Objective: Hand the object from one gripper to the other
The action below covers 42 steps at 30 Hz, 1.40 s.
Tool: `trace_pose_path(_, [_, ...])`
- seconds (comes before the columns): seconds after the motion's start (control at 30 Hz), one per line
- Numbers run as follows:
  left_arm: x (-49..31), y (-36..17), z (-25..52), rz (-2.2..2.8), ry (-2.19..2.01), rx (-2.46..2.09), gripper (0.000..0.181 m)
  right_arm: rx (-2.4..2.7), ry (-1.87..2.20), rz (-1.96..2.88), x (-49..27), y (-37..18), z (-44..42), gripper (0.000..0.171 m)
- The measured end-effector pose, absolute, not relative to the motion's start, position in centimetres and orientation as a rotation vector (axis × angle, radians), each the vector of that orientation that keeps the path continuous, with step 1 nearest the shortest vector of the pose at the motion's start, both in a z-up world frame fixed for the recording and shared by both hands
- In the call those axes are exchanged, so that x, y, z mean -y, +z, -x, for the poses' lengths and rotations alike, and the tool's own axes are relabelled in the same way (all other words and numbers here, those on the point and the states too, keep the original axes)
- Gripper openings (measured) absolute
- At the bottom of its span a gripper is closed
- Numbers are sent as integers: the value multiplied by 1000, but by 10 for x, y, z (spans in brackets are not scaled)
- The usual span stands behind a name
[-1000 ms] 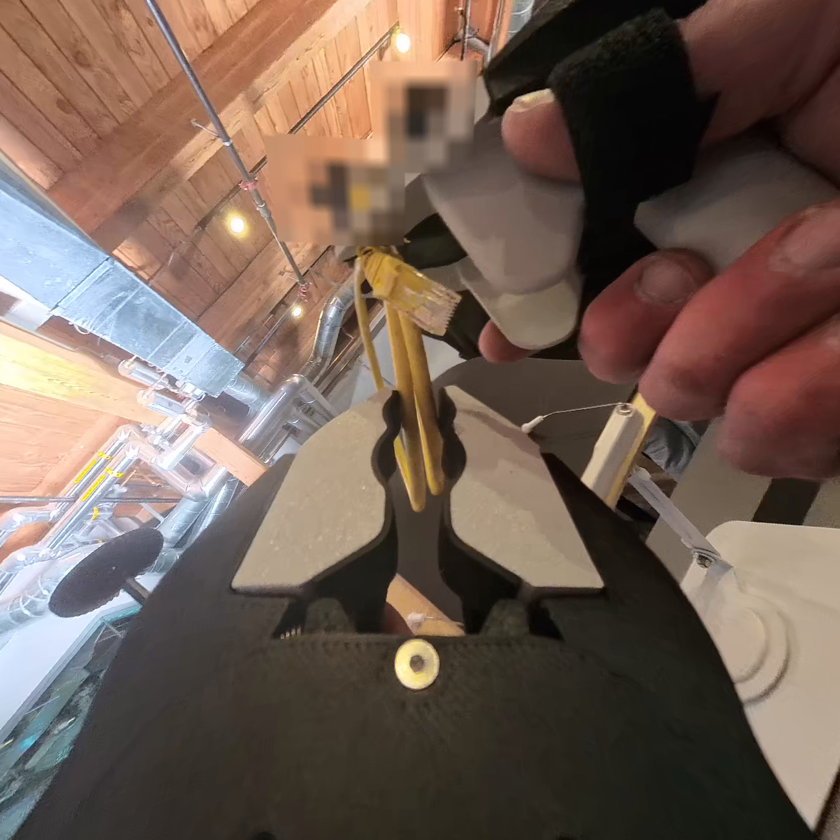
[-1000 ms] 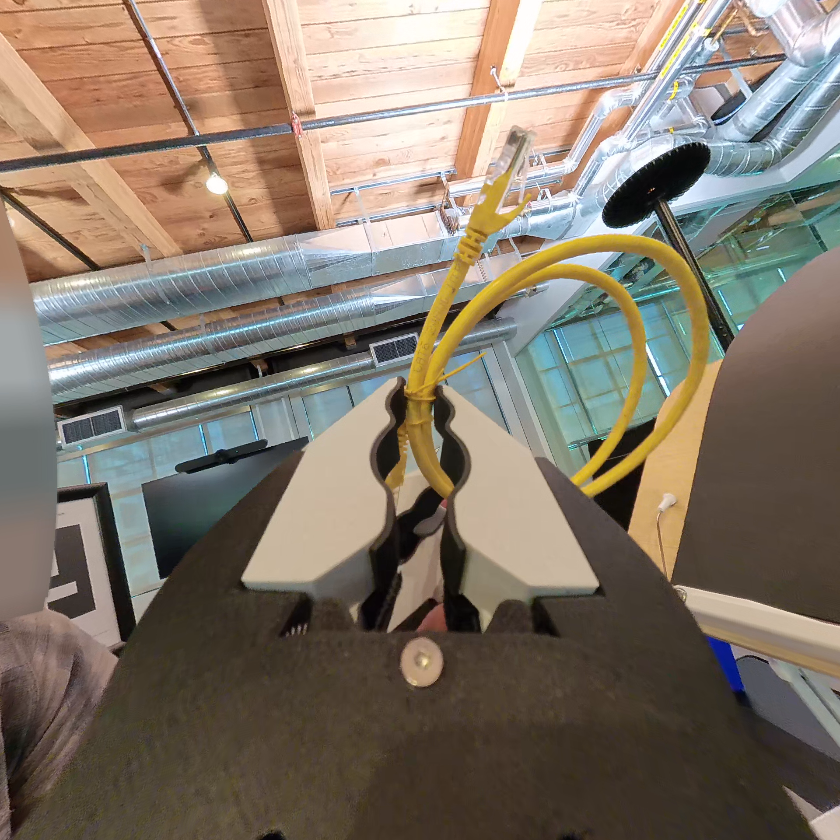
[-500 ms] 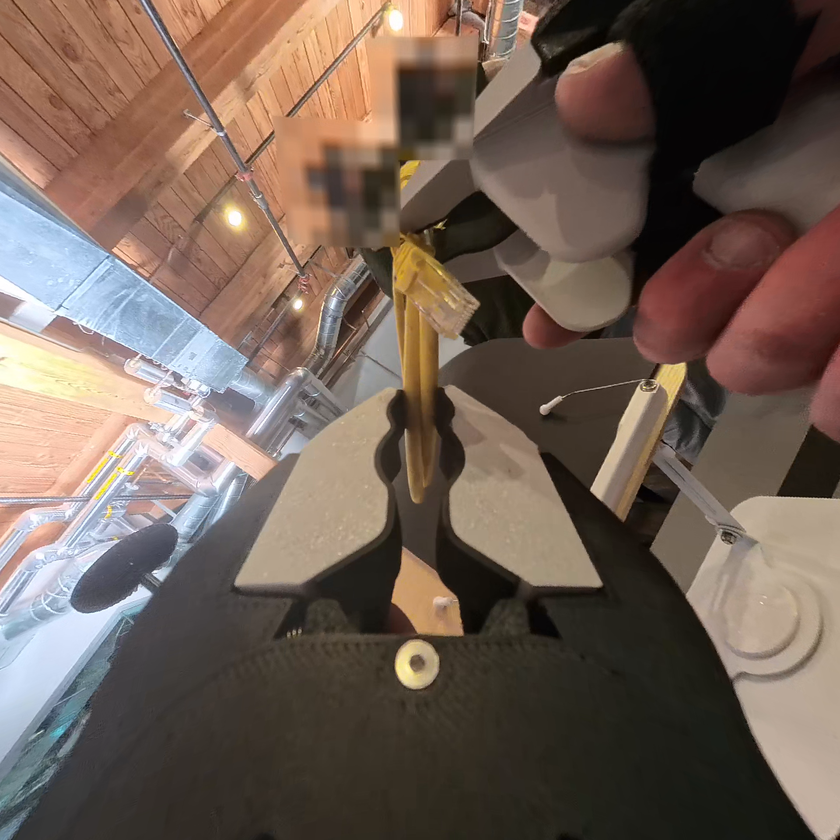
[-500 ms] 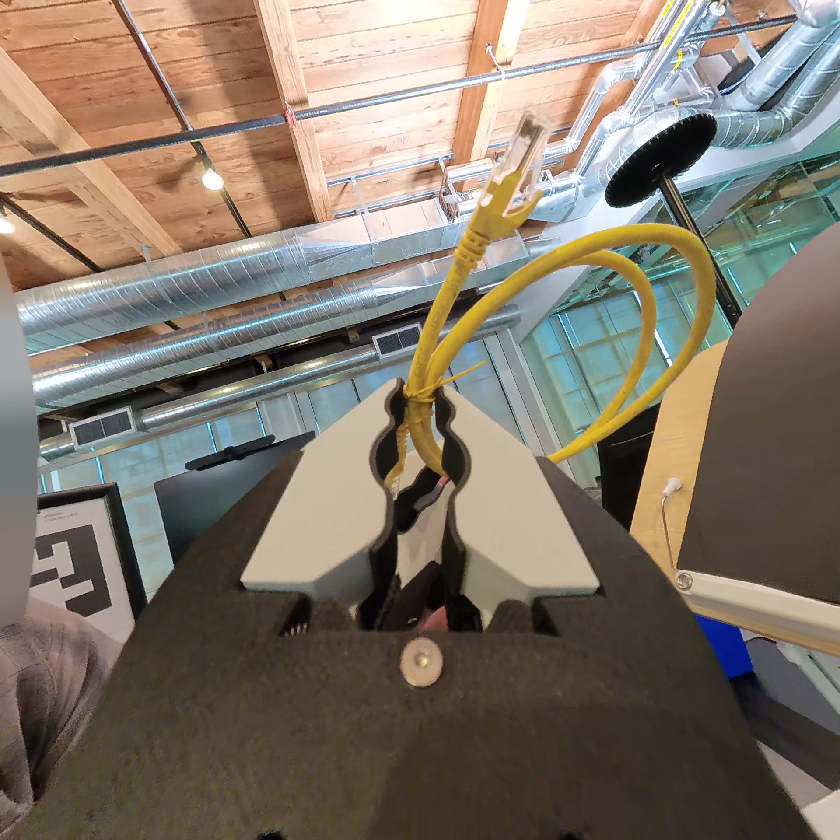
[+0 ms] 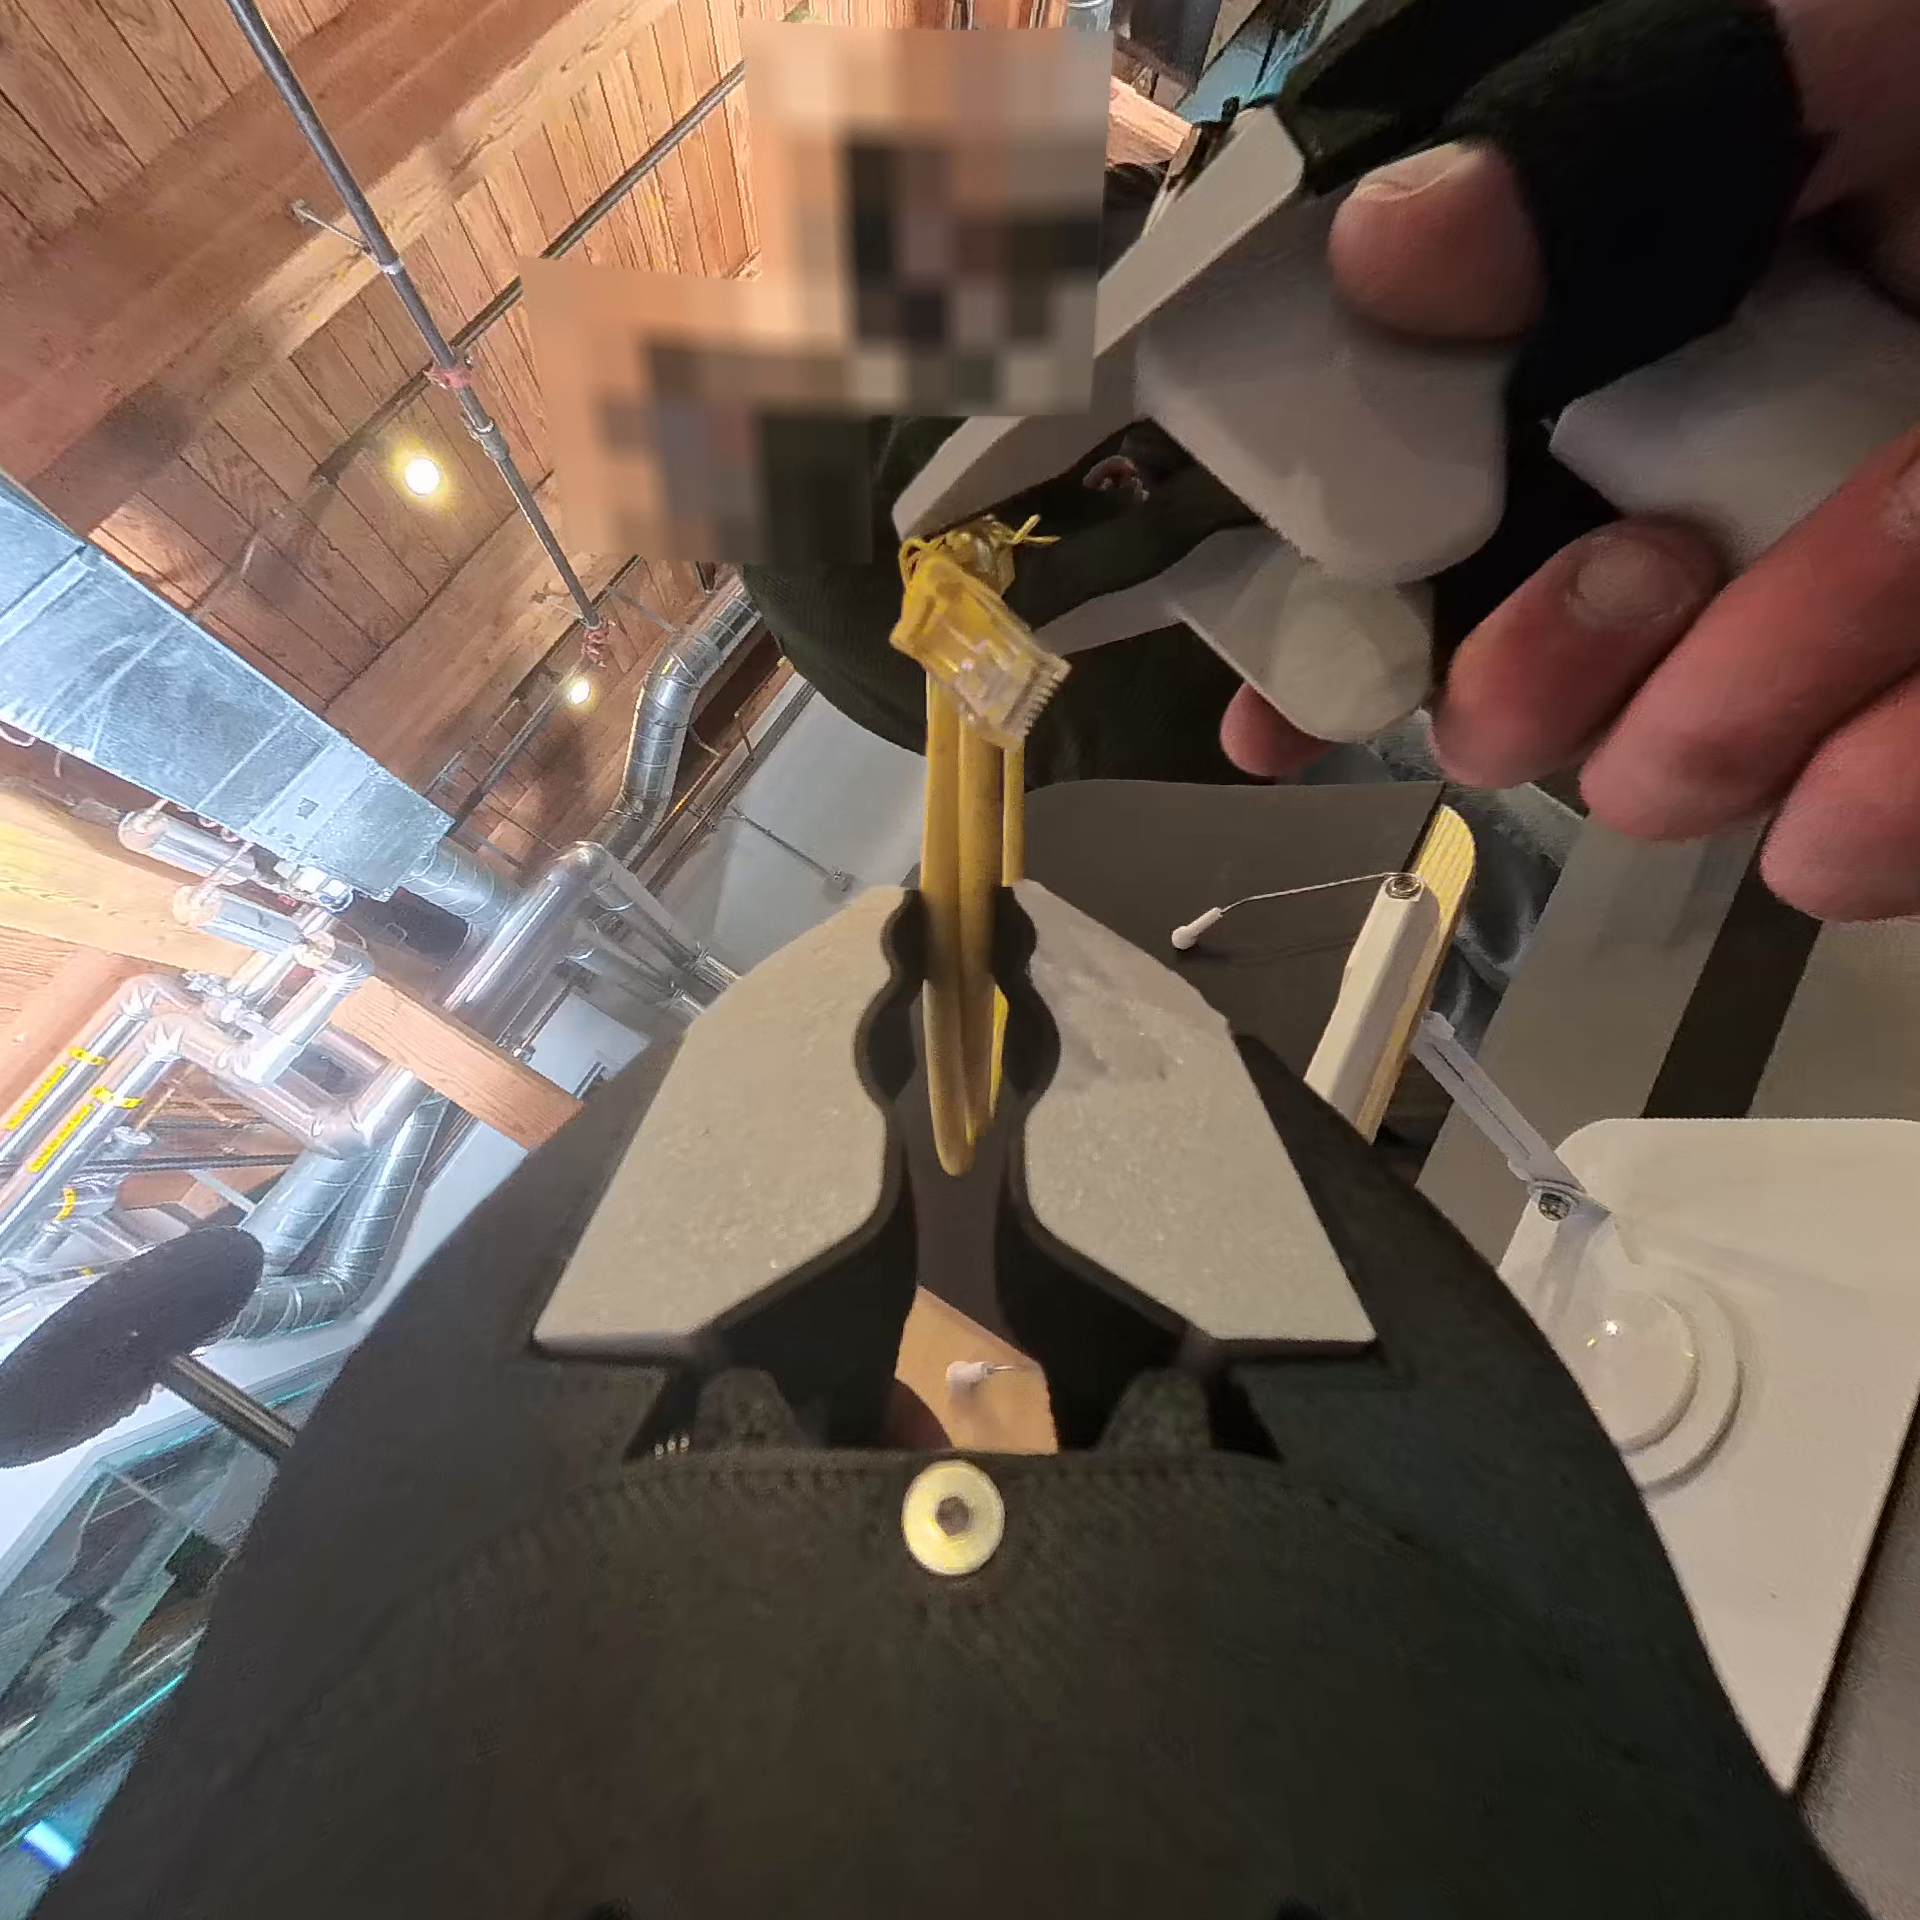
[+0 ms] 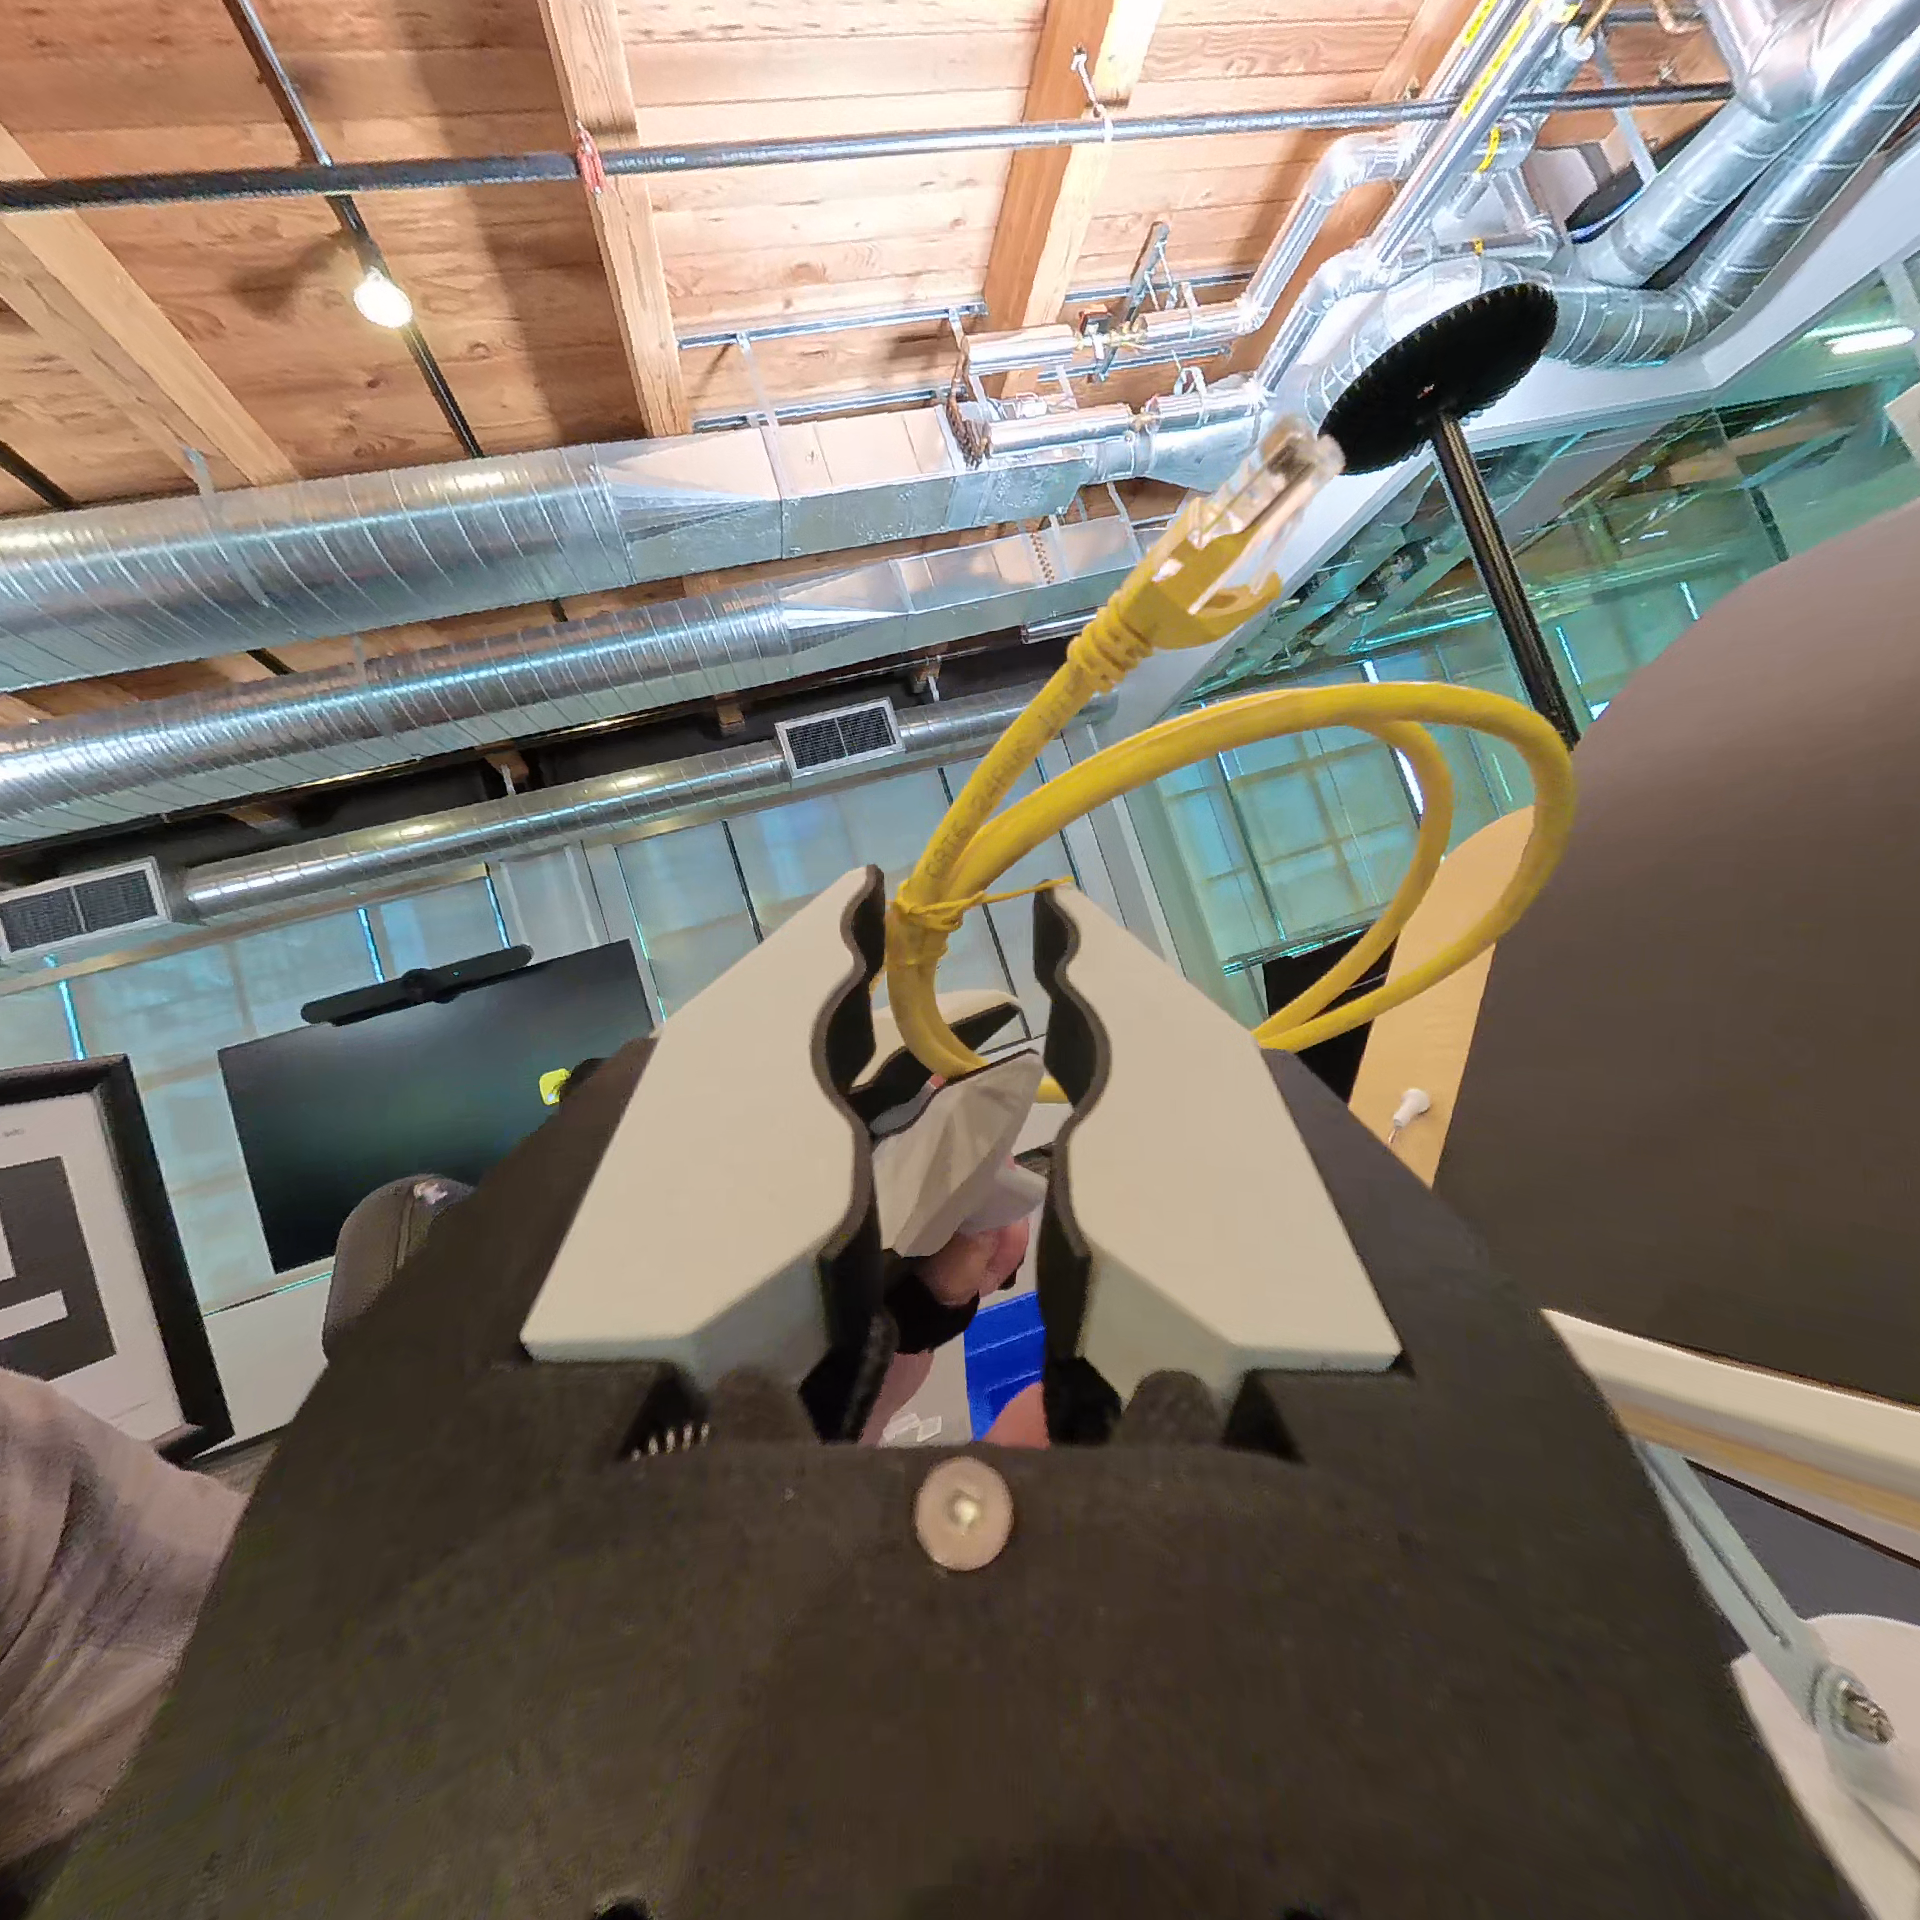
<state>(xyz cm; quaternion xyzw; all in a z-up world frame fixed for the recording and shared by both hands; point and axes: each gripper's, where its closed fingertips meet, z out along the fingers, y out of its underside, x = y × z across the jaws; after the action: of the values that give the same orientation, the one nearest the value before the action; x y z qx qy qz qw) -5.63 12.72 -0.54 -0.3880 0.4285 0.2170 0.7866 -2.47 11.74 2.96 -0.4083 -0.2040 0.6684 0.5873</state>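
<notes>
A yellow network cable (image 6: 1351,727), coiled in loops and tied with a yellow twist tie, has a clear plug (image 6: 1247,520) pointing up and right. My left gripper (image 5: 961,935) is shut on the far end of the loop, with the cable (image 5: 966,831) running up from its jaws to a plug (image 5: 987,665). My right gripper (image 6: 961,914) is open; the tied part of the cable leans against its left finger. In the left wrist view the right gripper's grey fingers (image 5: 1247,343) are spread on either side of the cable's tied end. The left gripper's grey finger (image 6: 956,1153) shows through the right gripper's gap.
A bare hand in a black fingerless glove (image 5: 1714,675) holds the right gripper. A dark rounded panel (image 6: 1714,1039) and a white arm with a round base (image 5: 1662,1371) stand at the right. Both cameras look up at a wooden ceiling with metal ducts (image 6: 416,551). There is about 5 cm between the tips of the two grippers.
My right gripper has opened and let go of the cable, which now leans right in its view. My left gripper has stayed shut on the loop. The right gripper has drawn back.
</notes>
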Motion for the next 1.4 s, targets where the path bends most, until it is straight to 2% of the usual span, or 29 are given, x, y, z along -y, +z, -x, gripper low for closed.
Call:
trace_pose_path(0.37, [-128, -12, 53, 850, 454, -978, 12, 505, 1524, 967, -116, 28, 26, 21])
trace_pose_path(0.57, [-129, -18, 53, 879, 448, -1027, 12, 618, 1345, 1018, -117, 21, 34, 53])
trace_pose_path(0.83, [-128, -26, 49, 891, 459, -1098, 12, 750, 1151, 1059, -117, 10, 39, 39])
trace_pose_path(1.0, [-129, -33, 49, 923, 447, -1143, 12, 886, 1047, 1094, -115, 1, 40, 52])
trace_pose_path(1.17, [-128, -40, 44, 946, 418, -1171, 12, 973, 1158, 1129, -108, -7, 37, 66])
trace_pose_path(1.4, [-128, -47, 42, 955, 422, -1207, 12, 1103, 1322, 1116, -87, -21, 42, 64])
